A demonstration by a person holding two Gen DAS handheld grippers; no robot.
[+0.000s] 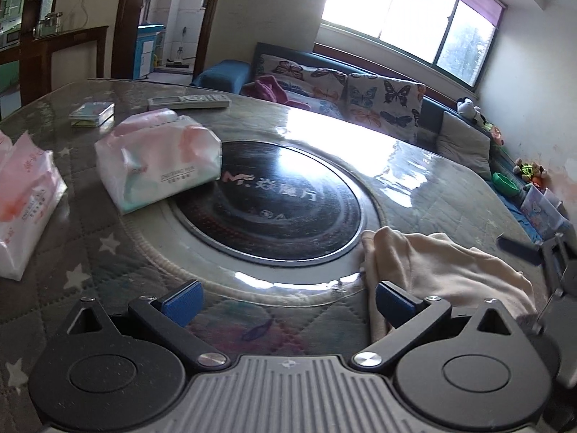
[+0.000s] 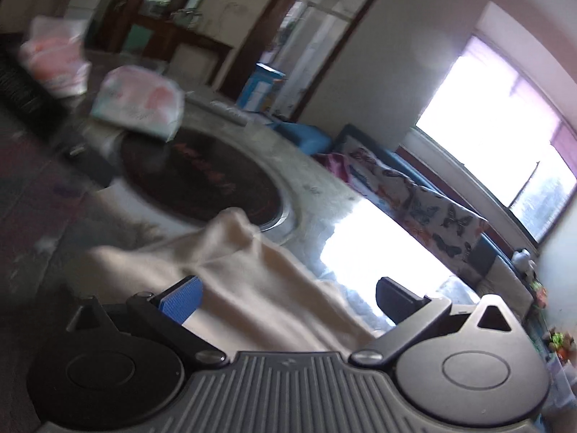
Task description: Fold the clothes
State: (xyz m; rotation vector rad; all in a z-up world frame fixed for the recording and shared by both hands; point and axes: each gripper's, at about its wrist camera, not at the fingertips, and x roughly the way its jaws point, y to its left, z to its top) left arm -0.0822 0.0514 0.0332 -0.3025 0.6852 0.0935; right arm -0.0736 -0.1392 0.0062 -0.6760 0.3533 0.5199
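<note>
A cream garment (image 1: 443,270) lies bunched on the round table (image 1: 90,238) at the near right, its edge beside the black hotplate disc (image 1: 274,202). My left gripper (image 1: 288,305) hovers open just above the table, its right fingertip (image 1: 395,303) at the cloth's left edge, nothing between the pads. In the right wrist view, which is blurred and tilted, the same cream garment (image 2: 252,274) spreads under and between the fingers of my right gripper (image 2: 288,303), which stands open. The right gripper's body shows at the far right edge of the left wrist view (image 1: 559,263).
Two tissue packs (image 1: 158,158) (image 1: 25,198) sit on the table's left half, with a remote (image 1: 189,102) and a small box (image 1: 92,113) behind them. A sofa with butterfly cushions (image 1: 360,93) runs along the far side under a bright window (image 1: 414,11).
</note>
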